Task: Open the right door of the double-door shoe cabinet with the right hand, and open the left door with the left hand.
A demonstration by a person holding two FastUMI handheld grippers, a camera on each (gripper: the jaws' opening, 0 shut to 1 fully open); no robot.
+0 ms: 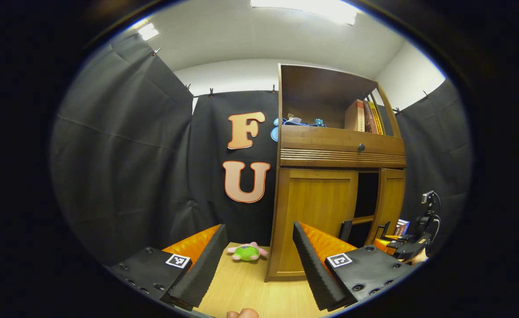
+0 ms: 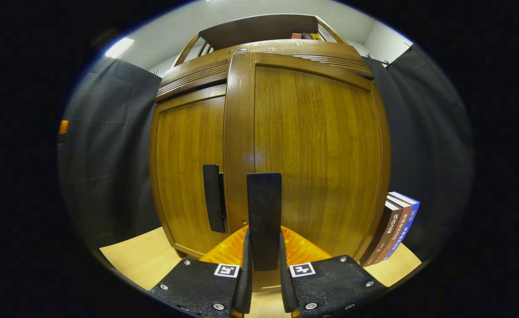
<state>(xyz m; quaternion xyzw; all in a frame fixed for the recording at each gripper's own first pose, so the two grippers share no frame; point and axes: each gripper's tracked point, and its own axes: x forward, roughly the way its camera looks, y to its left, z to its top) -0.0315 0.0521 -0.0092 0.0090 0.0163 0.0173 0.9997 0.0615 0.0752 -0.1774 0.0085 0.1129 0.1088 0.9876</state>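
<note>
Right gripper (image 2: 263, 269) is clamped on the right door's handle (image 2: 264, 207), door ajar; next, swing it wide. Left gripper (image 1: 257, 260) spread apart, left door (image 1: 314, 212) waiting

The shoe cabinet (image 1: 319, 212) is warm honey-brown wood with fine vertical grain on its doors (image 2: 316, 150), darker brown on the frame and drawer front (image 1: 342, 148), with black handles (image 2: 214, 198) and a small dark knob (image 1: 361, 147). It stands on a pale, light-wood table (image 1: 241, 287) where a bright green and pink plush toy (image 1: 247, 252) lies against black cloth walls (image 1: 122, 154) under a white ceiling (image 1: 263, 39). Books (image 2: 396, 225) beside the cabinet have dark brown, reddish-brown and blue spines with white lettering, while those on the upper shelf (image 1: 365, 116) are tan, red and yellow.
</note>
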